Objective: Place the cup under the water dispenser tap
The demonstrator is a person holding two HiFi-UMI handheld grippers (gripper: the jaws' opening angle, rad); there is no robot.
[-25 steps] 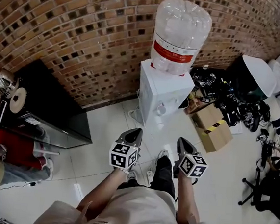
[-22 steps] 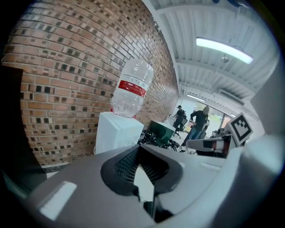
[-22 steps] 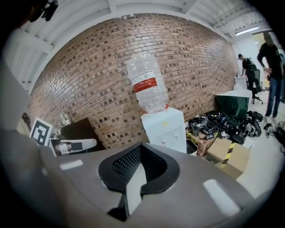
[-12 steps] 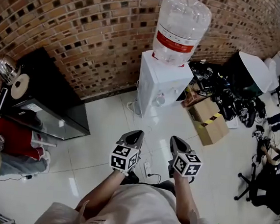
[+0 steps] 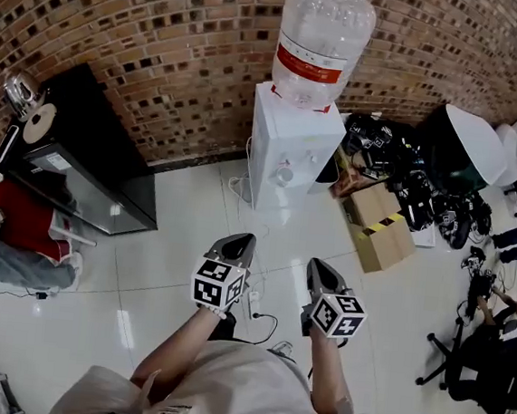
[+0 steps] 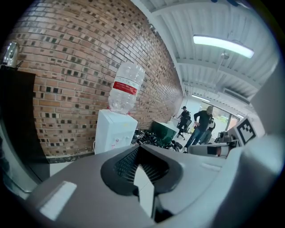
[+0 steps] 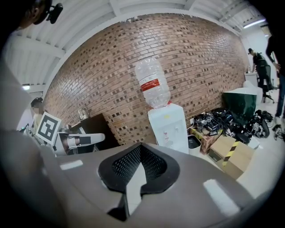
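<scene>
No cup appears in any view, and neither gripper carries one, so locate the cup before approaching the tap. At the left, the black cabinet (image 5: pixel 80 171) stands against the brick wall, well apart from the dispenser. The items on its top are too small to identify, and it is probably the first surface to check. The left gripper (image 5: pixel 239 243) has its jaws closed together with nothing between them, and it points across the white floor (image 5: pixel 183 231) toward the dispenser. Open these jaws wide before reaching for the cup. A cable (image 5: pixel 261 318) lies on the floor just ahead of the person, between the two grippers, so step over it when walking forward. The water dispenser (image 5: pixel 287 145) stands against the wall with its bottle (image 5: pixel 320 44) upright on top. The taps (image 5: pixel 286 171) sit on its front face, and the space beneath them looks vacant. Set the cup upright and centred below one tap. The right gripper (image 5: pixel 319 269) is likewise closed and empty. Use one gripper for the cup and keep the other clear. The cardboard box (image 5: pixel 379 231) at the right lies beside the approach path, so stay left of it.
</scene>
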